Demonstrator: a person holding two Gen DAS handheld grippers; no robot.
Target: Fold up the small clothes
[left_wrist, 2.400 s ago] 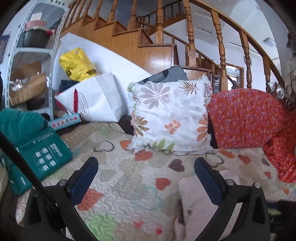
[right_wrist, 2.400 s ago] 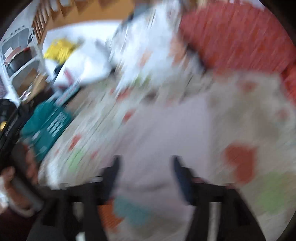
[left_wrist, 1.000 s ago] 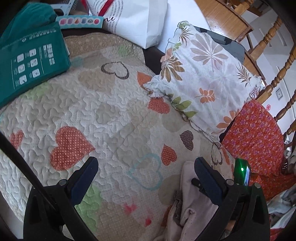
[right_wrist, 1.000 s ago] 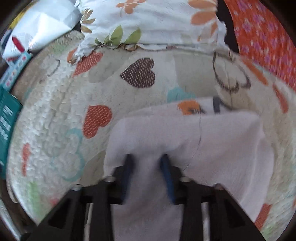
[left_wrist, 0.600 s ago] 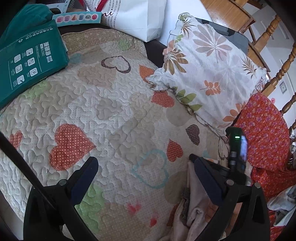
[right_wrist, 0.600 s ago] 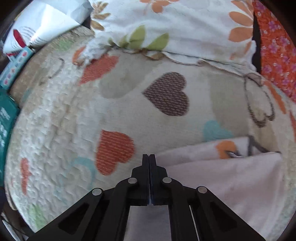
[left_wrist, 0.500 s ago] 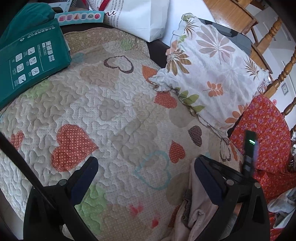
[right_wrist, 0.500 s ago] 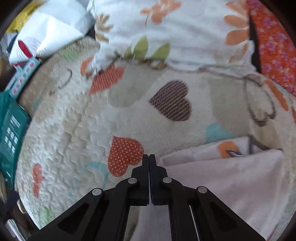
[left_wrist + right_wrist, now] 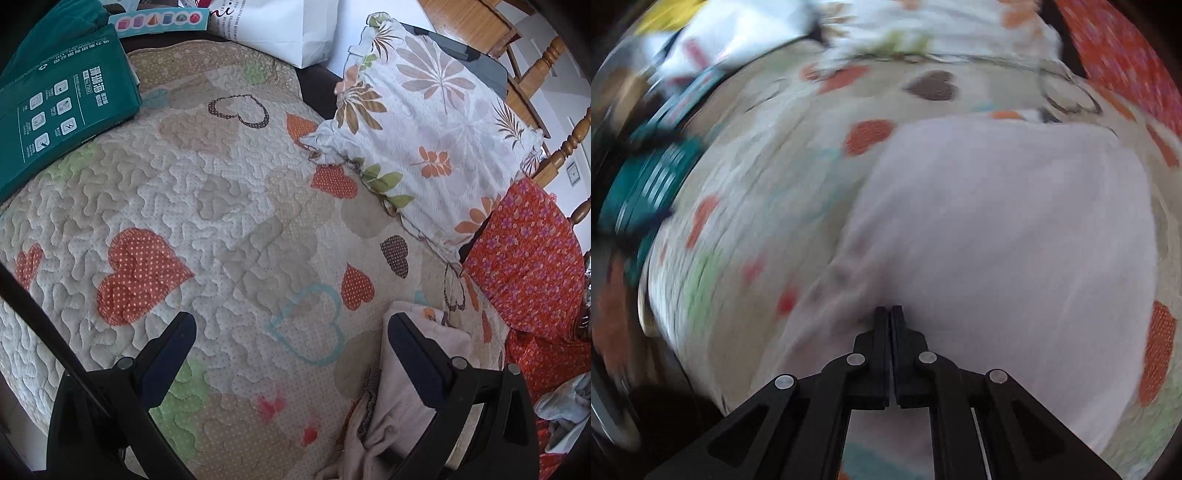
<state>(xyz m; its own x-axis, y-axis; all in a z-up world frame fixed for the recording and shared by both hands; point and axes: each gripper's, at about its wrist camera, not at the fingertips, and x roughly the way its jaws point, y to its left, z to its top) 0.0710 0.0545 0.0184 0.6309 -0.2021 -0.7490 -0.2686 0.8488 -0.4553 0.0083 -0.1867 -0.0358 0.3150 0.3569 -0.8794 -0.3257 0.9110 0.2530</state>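
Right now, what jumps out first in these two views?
The pale pink garment fills the middle of the right wrist view, with the right gripper shut just over its near edge. In the left wrist view, the left gripper stands open over the heart-patterned quilt, the floral pillow behind.

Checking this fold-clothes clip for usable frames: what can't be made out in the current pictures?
- Pale pink garment: left wrist view shows only part; the left gripper finger and the bottom edge cut it off.
- Right wrist view: motion blur smears the garment's edges and the quilt.
- Right gripper: jaws together, but blur hides whether any cloth is pinched.
- Green package: print too small to read.
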